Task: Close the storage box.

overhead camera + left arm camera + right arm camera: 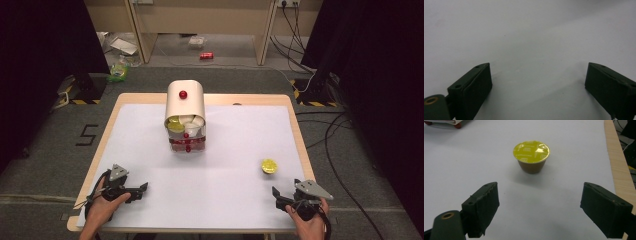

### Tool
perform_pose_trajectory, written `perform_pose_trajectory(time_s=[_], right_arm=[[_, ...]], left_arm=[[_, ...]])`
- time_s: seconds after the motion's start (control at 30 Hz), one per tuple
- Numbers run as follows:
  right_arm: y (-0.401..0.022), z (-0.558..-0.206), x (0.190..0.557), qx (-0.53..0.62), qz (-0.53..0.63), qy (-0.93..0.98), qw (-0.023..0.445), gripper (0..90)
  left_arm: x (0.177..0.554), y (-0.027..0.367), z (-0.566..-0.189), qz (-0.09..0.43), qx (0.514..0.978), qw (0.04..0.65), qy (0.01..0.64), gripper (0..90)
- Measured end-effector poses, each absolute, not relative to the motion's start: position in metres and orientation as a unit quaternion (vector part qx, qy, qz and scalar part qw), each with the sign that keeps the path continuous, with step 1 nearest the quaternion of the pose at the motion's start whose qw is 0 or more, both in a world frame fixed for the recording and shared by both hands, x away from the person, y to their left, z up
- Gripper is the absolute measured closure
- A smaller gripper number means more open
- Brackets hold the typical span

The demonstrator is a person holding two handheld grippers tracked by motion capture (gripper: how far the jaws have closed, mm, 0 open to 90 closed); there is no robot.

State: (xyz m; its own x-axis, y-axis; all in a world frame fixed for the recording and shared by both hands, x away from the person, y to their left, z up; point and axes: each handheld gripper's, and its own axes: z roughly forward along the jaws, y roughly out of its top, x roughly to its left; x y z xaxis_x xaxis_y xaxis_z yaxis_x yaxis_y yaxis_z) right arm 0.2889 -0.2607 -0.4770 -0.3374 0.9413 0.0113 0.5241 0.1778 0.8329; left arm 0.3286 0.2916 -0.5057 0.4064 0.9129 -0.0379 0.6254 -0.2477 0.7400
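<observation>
Facing capsule: right tool (540,207), jaws spread wide, nothing held, lined up to straddle it.
Left tool (537,87): released too, idle over bare worktop (225,195).
Capsule (531,156): upright, yellow foil up, alone near worktop's right side.
Dispenser (185,117): farther back, centre, already stocked with capsules; likely destination.

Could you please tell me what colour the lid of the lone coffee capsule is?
Yellow-green foil on a brown capsule, clearest in the right gripper view.
</observation>
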Motion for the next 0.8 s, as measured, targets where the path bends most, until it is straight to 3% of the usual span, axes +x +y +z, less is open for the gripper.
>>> perform_pose_trajectory(time_s=[0.8], right_arm=[[-0.263, -0.488, 0.278, 0.510, 0.353, 0.747, 0.239, 15.6]], left_arm=[[0.329, 0.292, -0.506, 0.206, 0.763, 0.349, 0.504, 6.4]])
